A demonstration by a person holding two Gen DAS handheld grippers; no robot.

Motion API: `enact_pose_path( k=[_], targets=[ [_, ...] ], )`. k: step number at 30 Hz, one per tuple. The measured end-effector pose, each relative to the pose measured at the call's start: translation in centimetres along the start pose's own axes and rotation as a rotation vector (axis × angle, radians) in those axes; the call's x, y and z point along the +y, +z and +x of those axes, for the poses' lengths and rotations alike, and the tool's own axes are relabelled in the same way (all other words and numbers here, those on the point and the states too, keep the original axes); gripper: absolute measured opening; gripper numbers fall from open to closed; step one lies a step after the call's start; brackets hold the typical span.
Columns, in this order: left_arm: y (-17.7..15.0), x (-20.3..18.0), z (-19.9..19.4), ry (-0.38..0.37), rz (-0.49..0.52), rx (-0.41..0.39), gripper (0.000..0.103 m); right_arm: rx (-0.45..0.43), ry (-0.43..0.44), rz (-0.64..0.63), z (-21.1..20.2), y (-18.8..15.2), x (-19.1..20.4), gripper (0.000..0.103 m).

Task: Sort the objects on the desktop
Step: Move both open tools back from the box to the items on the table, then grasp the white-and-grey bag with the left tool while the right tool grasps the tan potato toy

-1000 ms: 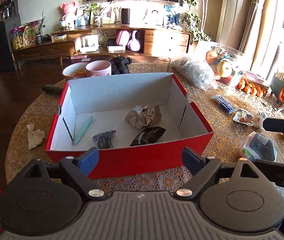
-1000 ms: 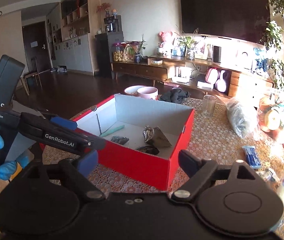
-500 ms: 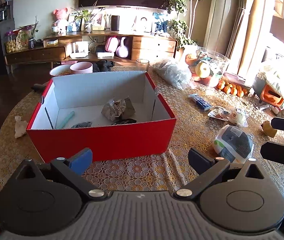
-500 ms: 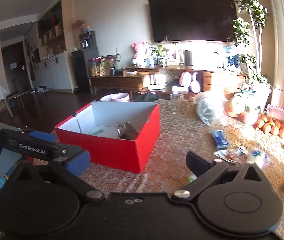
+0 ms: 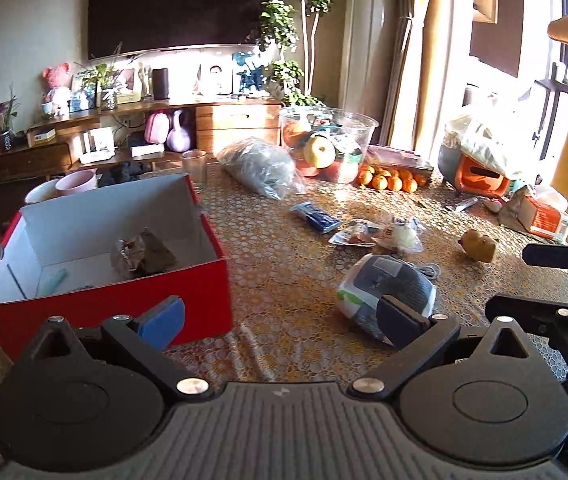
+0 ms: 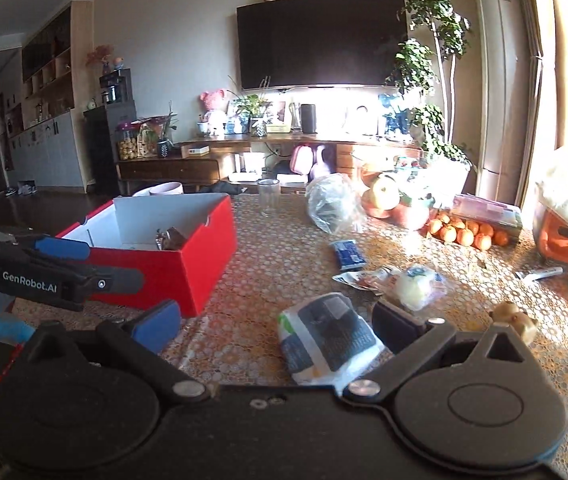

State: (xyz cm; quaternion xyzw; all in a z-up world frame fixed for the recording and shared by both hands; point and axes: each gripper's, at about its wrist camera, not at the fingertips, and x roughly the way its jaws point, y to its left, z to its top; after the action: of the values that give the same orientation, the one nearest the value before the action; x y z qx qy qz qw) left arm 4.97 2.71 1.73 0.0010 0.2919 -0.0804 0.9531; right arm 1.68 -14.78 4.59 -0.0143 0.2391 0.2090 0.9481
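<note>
Right now my right claw (image 6: 276, 322) is hovering open over the grey-and-white plastic-wrapped pouch (image 6: 330, 338), lying lengthwise away from me, right of the red cardboard box (image 6: 188, 256); my left claw (image 5: 280, 320) is gaping too, farther off.

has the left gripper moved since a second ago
Yes. The left gripper has swung to its right: the red box, centred ahead before, now sits at the left, and the gray pouch is by its right finger.

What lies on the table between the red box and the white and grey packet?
Nothing: between the red box and the white and grey packet only the patterned tablecloth shows, in both wrist views.
</note>
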Motion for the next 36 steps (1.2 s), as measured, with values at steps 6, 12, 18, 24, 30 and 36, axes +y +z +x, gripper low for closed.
enact_pose_path(
  k=[6,12,18,24,30,36],
  targets=[
    [-0.3,-3.5,1.8,-0.072,0.063,-0.007,0.103,0.002,-0.061,0.037,-0.9,-1.0,-2.5,0.103],
    [-0.5,-5.6,3.4,-0.133,0.101,0.003,0.103,-0.002,-0.114,0.048,-1.4,-1.5,-4.9,0.103],
    [-0.7,-7.6,5.2,-0.174,0.144,0.028,0.103,-0.002,-0.15,0.065,-1.6,-1.8,-7.1,0.103],
    [-0.3,-9.2,7.3,-0.186,0.173,0.036,0.103,0.01,-0.187,0.069,-0.9,-2.2,-9.0,0.103],
    [-0.5,-11.0,9.5,-0.172,0.193,0.06,0.103,0.02,-0.225,0.105,-0.2,-2.5,-11.6,0.103],
    [-2.0,-13.0,12.2,-0.141,0.248,0.108,0.103,0.042,-0.252,0.098,0.8,-3.0,-13.5,0.103]
  ],
)
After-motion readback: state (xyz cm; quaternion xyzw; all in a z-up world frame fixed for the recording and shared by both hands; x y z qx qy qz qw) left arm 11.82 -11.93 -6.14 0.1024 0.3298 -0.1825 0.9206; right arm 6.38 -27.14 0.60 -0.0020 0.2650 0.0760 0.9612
